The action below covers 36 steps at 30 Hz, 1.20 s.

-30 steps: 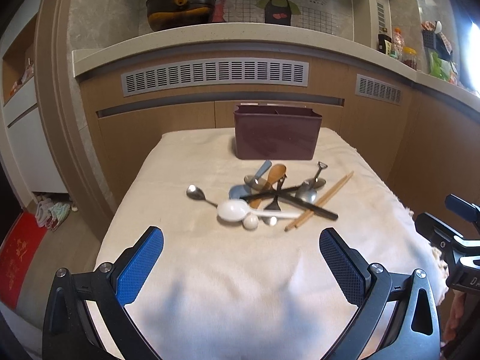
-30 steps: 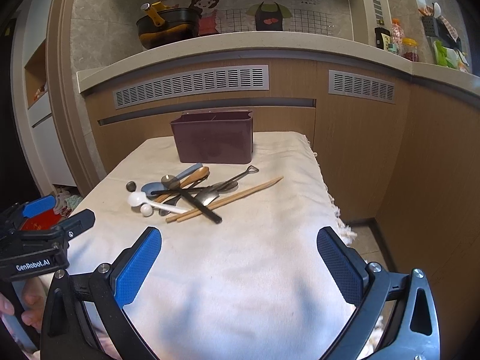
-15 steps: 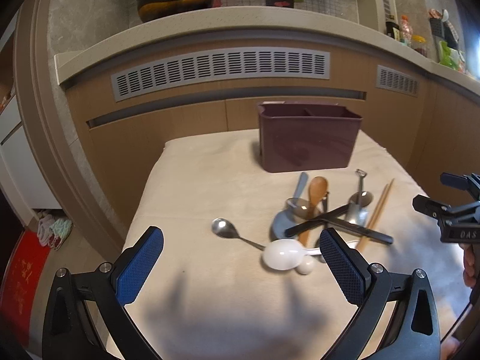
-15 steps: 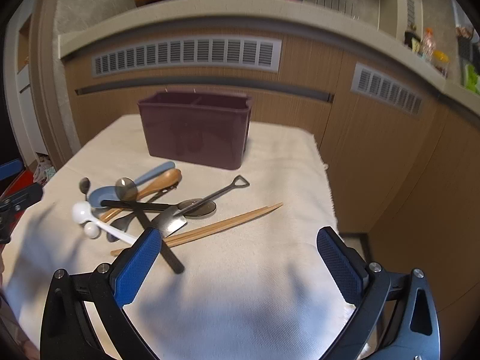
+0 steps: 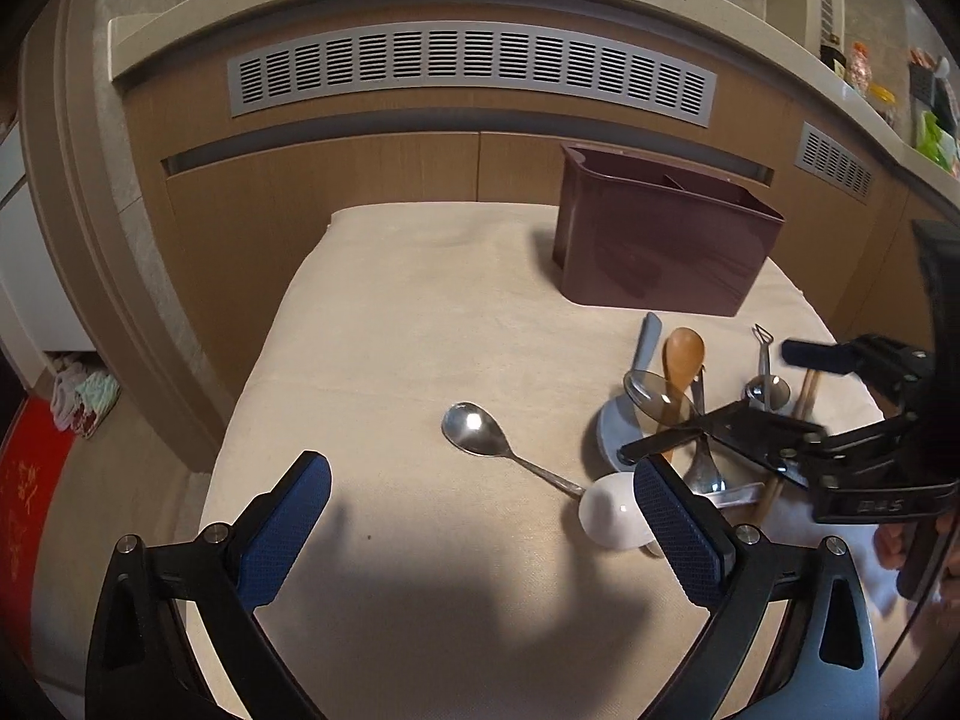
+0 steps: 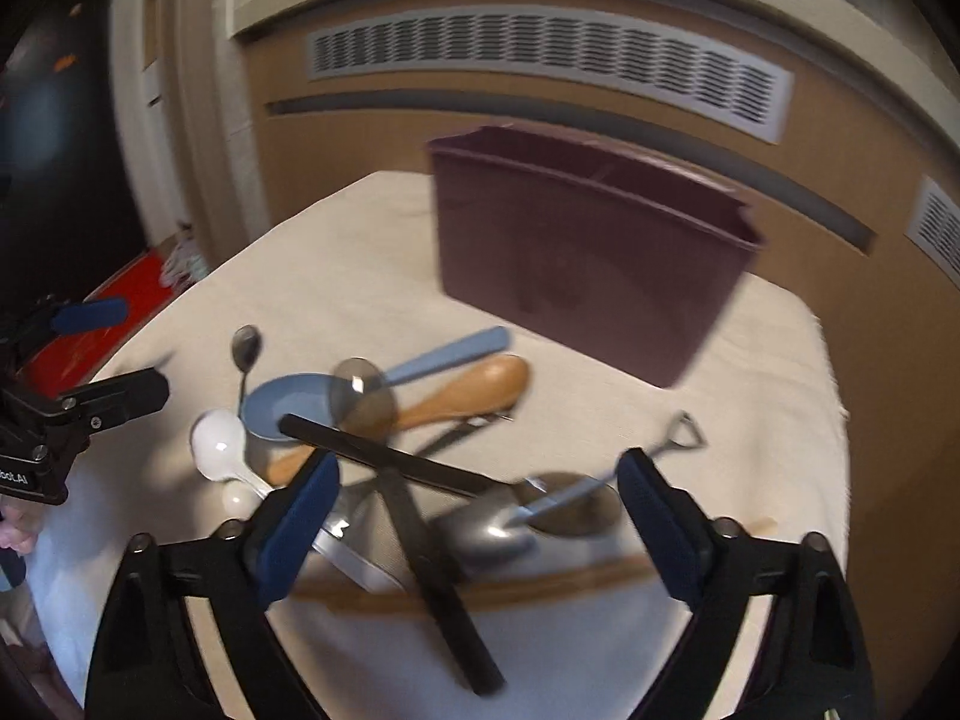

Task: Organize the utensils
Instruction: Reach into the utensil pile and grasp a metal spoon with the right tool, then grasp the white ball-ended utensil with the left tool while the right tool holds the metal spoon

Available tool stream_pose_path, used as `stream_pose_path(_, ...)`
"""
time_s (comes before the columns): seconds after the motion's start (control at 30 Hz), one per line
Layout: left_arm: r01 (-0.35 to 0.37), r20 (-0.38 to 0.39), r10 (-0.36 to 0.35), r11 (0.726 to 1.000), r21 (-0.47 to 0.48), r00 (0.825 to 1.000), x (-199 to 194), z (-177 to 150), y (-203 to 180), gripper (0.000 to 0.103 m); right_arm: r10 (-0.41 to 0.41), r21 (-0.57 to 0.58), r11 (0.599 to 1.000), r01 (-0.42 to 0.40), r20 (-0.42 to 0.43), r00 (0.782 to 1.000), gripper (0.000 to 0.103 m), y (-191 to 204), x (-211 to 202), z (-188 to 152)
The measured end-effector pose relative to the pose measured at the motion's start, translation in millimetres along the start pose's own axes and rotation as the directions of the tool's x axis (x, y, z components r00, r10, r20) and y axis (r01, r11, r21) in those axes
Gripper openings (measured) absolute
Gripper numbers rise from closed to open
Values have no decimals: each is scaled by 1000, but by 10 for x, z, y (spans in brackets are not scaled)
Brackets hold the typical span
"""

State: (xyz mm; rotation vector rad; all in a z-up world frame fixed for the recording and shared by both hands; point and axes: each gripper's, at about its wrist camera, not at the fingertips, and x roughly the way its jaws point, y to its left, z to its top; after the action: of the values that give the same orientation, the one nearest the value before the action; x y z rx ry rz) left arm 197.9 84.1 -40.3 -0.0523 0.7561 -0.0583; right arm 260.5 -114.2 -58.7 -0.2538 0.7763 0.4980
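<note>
Steel is the material of the lone spoon [image 5: 477, 423] lying apart at the left of the heap, its bowl toward the far left and its handle running down and right until it slips under the white ladle spoon [image 5: 612, 510]. The left gripper [image 5: 480, 516] hangs over bare cloth just in front of it, its blue pads spread wide with nothing between them; the spoon's long axis runs slantwise to the gap, so a pinch on the handle would likely call for a small turn of the wrist.

Further right lies the tangle: a blue spoon [image 6: 300, 396], a wooden spoon [image 6: 474, 390], and two crossed black sticks [image 6: 390, 456], probably chopsticks. The right gripper [image 6: 480, 504] is poised directly above this pile. Its jaws have just been closing from their widest, yet they stand apart and press on nothing; one black stick and the metal spoons [image 6: 498, 525] sit inside the gap. That black stick runs nearly across the gap from pad to pad rather than between them, which looks awkward for a clean pinch.

Right of the pile and behind it stands the maroon caddy [image 6: 594, 264], upright and divided, on the cloth-covered table [image 5: 420, 312]. By the look of it the right hand is nearer both the heap and the caddy.
</note>
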Motion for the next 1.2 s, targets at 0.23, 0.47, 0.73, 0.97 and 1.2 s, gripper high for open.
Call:
stream_pose_path(0.23,4,-41,-4,1000,-10,999,-21,-143,66,100,111,-20,993,-113,-67,992,51,244,491,118)
stream_pose_path(0.47,65,-90,-66,998,-20,994,33,-236,-17,100,139,-32,989,-143,-103,985,44,327,617,175)
stream_pose_path(0.73,91,-112,-97,994,-57,989,5,-197,-59,100,237,113,968,-223,-132,962,26,61,638,63)
stream_pose_path(0.97,145,-162,-154,987,-62,975,81,-171,-248,100,67,102,993,-56,-105,992,26,-119,388,-170)
stream_pose_path(1.2,207,-276,-234,970,-125,932,380,-146,-490,79,-21,156,987,36,-93,995,26,-462,148,-562)
